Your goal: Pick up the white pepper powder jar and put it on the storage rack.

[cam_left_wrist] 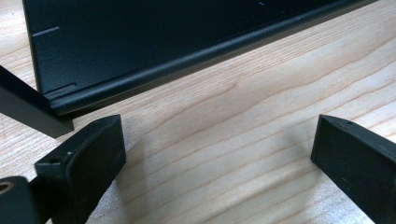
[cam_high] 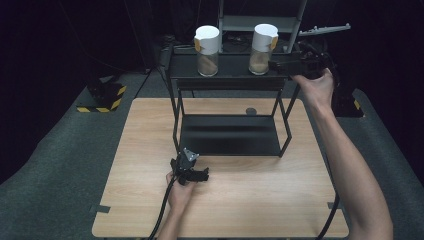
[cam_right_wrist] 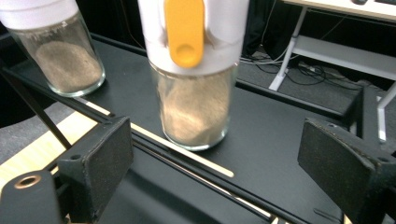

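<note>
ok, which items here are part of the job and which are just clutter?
In the job:
- right claw, open, lined up on the nearer shaker jar
- black rack it stands on

Just lying about:
- second shaker jar
- left claw, open, idle over the table

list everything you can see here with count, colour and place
spice jars: 2, clear glass with white lids and orange tabs, brown powder inside, upright on the top shelf of the rack; right one faces the right gripper
rack: 1, black metal, two shelves, far half of the table
table: 1, light wood, centre
floor mat: 1, grey, around the table
hazard-striped block: 1, black and yellow, floor at far left
left gripper: 1, black, low over the table near the rack's front, jaws open
right gripper: 1, black, at the top shelf's right end, jaws open, apart from the jar
forearms: 2, from the bottom edge
</note>
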Motion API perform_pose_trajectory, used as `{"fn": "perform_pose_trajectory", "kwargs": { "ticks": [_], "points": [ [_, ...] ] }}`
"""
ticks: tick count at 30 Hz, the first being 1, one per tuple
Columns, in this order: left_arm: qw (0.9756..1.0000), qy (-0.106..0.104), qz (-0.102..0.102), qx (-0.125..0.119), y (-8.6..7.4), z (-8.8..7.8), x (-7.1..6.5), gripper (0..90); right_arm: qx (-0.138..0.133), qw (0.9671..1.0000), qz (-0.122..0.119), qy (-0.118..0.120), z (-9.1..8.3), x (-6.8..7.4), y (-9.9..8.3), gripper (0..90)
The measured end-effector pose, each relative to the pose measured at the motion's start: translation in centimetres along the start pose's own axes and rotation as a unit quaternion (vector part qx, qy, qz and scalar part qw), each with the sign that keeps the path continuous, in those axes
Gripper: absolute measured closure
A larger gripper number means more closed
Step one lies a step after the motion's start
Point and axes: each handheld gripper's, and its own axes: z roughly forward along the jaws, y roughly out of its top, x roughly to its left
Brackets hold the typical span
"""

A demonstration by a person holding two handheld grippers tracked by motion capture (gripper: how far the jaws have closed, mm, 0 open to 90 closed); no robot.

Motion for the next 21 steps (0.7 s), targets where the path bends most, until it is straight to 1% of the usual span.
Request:
{"fn": "perform_pose_trajectory", "kwargs": {
  "ticks": [4,13,21],
  "points": [
    [1.0,0.0,0.0,0.0,0.0,0.0,0.0,3.1,-0.001,1.0,0.002,-0.001,-0.4,-0.3,-0.5,9.9],
    [1.0,0.0,0.001,0.001,0.0,0.0,0.0,3.1,0.001,1.0,0.008,0.004,-1.0,-1.2,-1.6,10.0],
    [1.0,0.0,0.0,0.0,0.0,0.0,0.0,3.1,-0.009,0.9999,0.009,0.01,-1.8,-1.7,-2.8,10.2]
  ]
}}
